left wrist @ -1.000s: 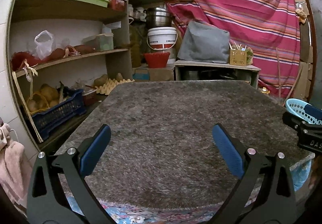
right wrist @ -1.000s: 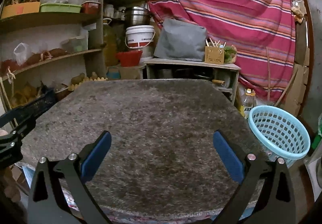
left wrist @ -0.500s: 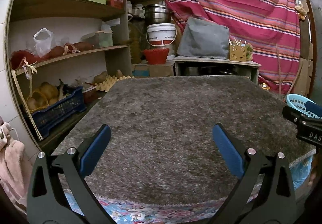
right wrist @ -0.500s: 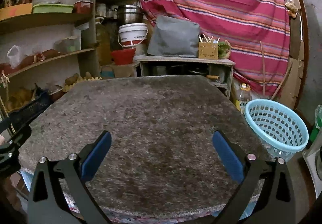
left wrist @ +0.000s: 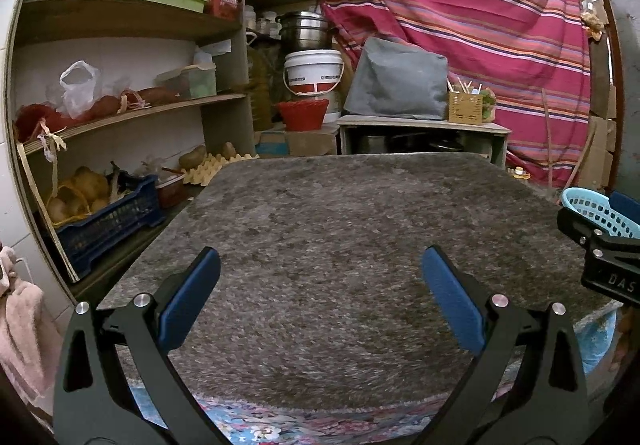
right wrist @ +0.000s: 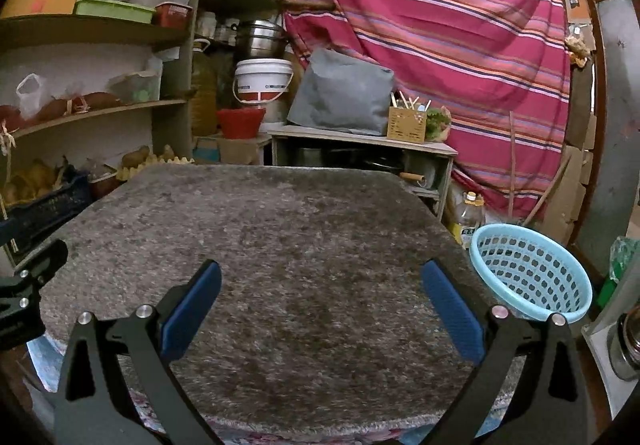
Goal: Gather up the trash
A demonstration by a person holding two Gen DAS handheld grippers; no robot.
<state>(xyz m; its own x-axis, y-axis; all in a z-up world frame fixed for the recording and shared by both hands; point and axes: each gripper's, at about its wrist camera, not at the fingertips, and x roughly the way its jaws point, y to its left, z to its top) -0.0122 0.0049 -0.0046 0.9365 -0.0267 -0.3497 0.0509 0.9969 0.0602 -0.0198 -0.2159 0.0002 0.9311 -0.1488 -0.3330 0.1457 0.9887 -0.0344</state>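
A grey shaggy mat (left wrist: 328,245) (right wrist: 280,257) covers the table in front of both grippers, and no loose trash shows on it. My left gripper (left wrist: 320,285) hangs open over the mat's near edge, nothing between its blue pads. My right gripper (right wrist: 320,289) is open as well, also above the near edge. A light blue plastic basket (right wrist: 532,277) stands beside the table's right side; its rim (left wrist: 588,209) peeks out in the left wrist view behind the right gripper's body (left wrist: 604,261). The left gripper's body (right wrist: 24,285) shows at the left edge of the right wrist view.
Wooden shelves (left wrist: 120,105) with bags, potatoes and a dark blue crate (left wrist: 108,221) line the left side. Behind the table stand a low cabinet (right wrist: 360,153), a white bucket (left wrist: 314,73), a red bowl (left wrist: 302,115) and a striped red curtain (right wrist: 440,25). A bottle (right wrist: 468,217) sits near the basket.
Both views have shifted slightly: the cameras have drawn back and tilted up a little, so the mat looks lower and farther. Both grippers stay open and empty.
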